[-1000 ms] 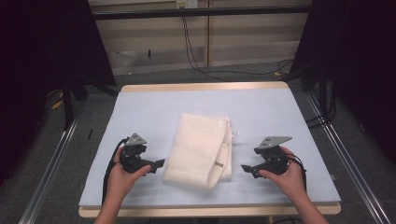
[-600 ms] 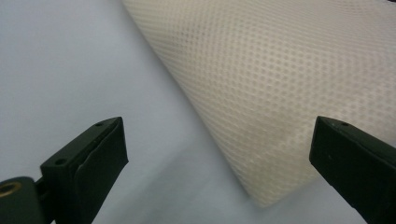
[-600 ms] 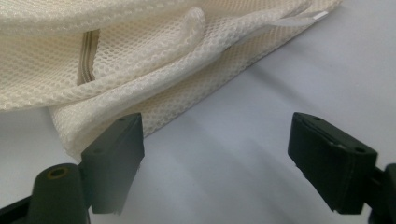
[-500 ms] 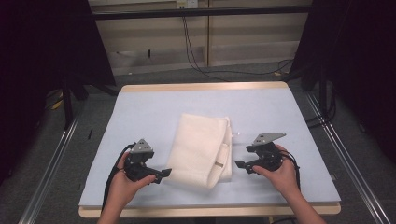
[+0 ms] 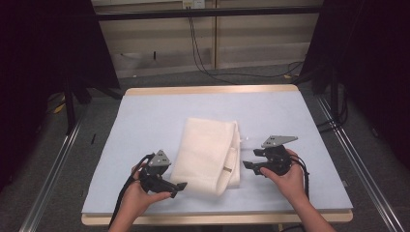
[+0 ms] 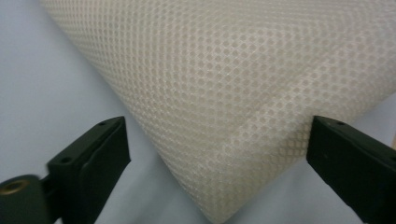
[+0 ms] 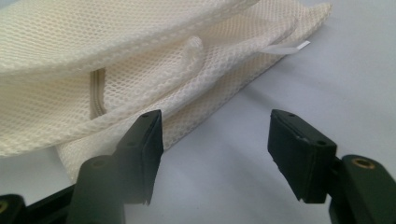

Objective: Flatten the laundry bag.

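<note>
A folded cream mesh laundry bag [image 5: 208, 153] lies mid-desk on the pale blue desk [image 5: 145, 116] cover. The left gripper [image 5: 180, 186], jaws spread, sits at the bag's near left corner; the right gripper [image 5: 246, 166], jaws spread too, faces its right edge, just beside it.
</note>
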{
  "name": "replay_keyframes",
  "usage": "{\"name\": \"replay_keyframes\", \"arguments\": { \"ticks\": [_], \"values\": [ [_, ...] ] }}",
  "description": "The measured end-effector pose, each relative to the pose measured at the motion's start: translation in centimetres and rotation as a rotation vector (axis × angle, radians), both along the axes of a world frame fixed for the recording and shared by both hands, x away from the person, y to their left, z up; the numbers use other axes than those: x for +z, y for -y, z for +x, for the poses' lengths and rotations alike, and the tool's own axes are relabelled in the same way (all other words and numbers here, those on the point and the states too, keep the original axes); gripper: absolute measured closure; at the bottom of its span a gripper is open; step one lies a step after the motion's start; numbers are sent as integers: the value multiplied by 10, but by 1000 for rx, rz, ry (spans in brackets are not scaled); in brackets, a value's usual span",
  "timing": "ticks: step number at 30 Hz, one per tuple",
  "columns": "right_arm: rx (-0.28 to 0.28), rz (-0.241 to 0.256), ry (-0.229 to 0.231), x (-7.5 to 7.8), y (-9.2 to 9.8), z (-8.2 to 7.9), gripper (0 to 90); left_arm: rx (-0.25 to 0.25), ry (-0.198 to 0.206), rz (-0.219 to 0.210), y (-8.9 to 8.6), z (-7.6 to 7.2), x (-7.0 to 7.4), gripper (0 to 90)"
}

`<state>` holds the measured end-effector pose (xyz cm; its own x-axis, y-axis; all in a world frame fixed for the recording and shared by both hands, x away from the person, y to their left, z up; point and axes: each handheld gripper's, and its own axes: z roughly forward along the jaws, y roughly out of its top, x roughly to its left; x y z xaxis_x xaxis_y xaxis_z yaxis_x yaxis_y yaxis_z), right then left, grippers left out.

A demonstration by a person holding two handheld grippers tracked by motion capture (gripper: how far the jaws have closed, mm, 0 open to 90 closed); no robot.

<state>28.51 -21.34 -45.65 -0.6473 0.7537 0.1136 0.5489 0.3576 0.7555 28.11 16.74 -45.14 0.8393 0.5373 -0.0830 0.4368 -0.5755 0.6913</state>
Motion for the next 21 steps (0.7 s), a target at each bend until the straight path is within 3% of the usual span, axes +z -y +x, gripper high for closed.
{"name": "replay_keyframes", "arguments": {
  "ticks": [2, 3, 5, 6, 7, 8, 12, 16, 17, 21],
  "values": [
    [3, 4, 2, 1, -1, -1, 365, -30, -14, -19, 2, -1, 0, 192],
    [4, 5, 3, 2, -2, -1, 367, -37, -1, 2, 3, -1, 2, 235],
    [11, 4, 7, 2, -5, -1, 368, -47, 9, 4, 4, -2, 4, 305],
    [13, 2, 10, 2, -7, -1, 368, -42, 16, -18, 4, -2, 4, 370],
    [19, 6, 9, 3, -9, -1, 368, -47, 26, 5, 3, -2, 7, 406],
    [16, 4, 10, 3, -11, -1, 367, -49, 30, -19, 4, -3, 6, 456],
    [22, -7, 4, 4, -19, -1, 353, -48, -3, -25, 3, -2, 4, 591],
    [42, -14, -7, 3, -26, 1, 357, -62, -8, -24, 7, -2, 3, 721],
    [42, -18, -14, 1, -27, 1, 357, -63, -3, 7, 9, -2, 3, 737],
    [51, -22, -29, -2, -29, 2, 371, -85, -35, 8, 15, -1, -1, 854]
  ]
}}
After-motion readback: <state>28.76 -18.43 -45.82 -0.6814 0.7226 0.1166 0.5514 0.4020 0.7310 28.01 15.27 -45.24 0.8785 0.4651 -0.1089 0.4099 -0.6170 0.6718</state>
